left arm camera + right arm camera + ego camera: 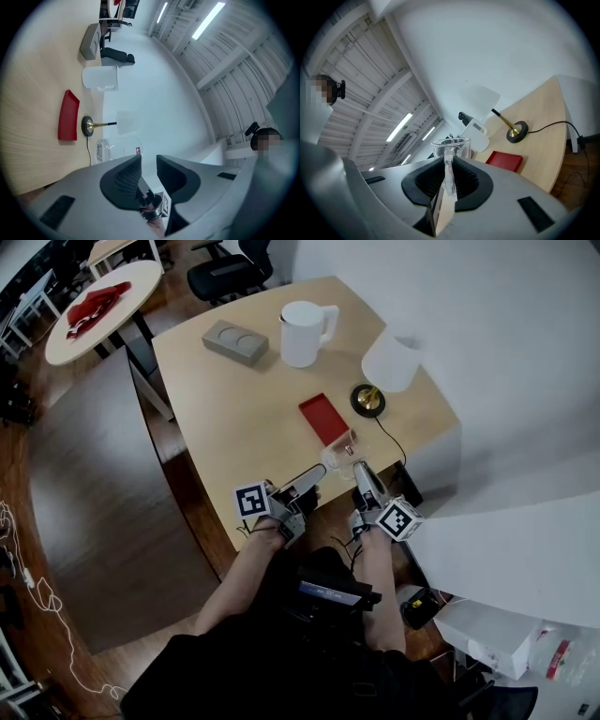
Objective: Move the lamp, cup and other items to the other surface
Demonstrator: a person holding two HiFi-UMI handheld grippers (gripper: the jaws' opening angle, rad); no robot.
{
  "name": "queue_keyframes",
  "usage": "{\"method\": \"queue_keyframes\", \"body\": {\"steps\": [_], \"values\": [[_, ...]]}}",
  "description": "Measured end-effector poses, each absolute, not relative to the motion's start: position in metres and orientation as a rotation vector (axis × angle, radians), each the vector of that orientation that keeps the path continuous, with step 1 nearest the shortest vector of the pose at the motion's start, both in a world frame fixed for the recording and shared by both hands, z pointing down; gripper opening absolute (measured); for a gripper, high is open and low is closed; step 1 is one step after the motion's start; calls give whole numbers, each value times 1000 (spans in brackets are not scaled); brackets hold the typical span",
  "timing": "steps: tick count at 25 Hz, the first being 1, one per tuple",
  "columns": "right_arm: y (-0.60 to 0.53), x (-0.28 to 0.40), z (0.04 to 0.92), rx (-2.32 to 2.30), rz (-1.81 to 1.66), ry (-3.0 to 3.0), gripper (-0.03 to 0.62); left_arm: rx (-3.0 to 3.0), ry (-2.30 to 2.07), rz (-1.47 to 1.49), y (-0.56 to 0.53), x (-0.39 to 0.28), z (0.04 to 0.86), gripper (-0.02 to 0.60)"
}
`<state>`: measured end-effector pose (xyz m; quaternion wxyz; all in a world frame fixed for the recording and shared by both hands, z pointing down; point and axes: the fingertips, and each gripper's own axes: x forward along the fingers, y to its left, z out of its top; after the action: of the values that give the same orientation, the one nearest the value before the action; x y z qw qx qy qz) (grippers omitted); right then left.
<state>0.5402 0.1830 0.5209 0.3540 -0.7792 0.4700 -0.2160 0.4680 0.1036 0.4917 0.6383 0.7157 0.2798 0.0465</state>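
A clear glass cup (pixel 339 454) hangs just over the near edge of the light wooden table (pixel 234 409). My right gripper (pixel 359 465) is shut on its handle; in the right gripper view the handle (pixel 449 174) stands upright between the ribbed pads. My left gripper (pixel 317 474) is close beside the cup on its left, with its jaws (pixel 148 164) open a little and nothing between them. A lamp (pixel 389 367) with a white shade and brass base, a red tray (pixel 323 418), a white jug (pixel 304 332) and a grey box (pixel 234 341) stand on the table.
The lamp's black cable (pixel 392 442) runs off the table's right edge. A dark grey table (pixel 94 484) stands to the left, and beyond it a round white table (pixel 98 310) with a red cloth. A white wall (pixel 506 352) borders the right side.
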Motion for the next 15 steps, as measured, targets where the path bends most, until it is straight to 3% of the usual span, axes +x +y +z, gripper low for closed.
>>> {"method": "queue_keyframes", "body": {"steps": [15], "values": [[70, 623, 584, -1908, -773, 1508, 72, 1707, 273, -39, 20, 512, 534, 115]]}}
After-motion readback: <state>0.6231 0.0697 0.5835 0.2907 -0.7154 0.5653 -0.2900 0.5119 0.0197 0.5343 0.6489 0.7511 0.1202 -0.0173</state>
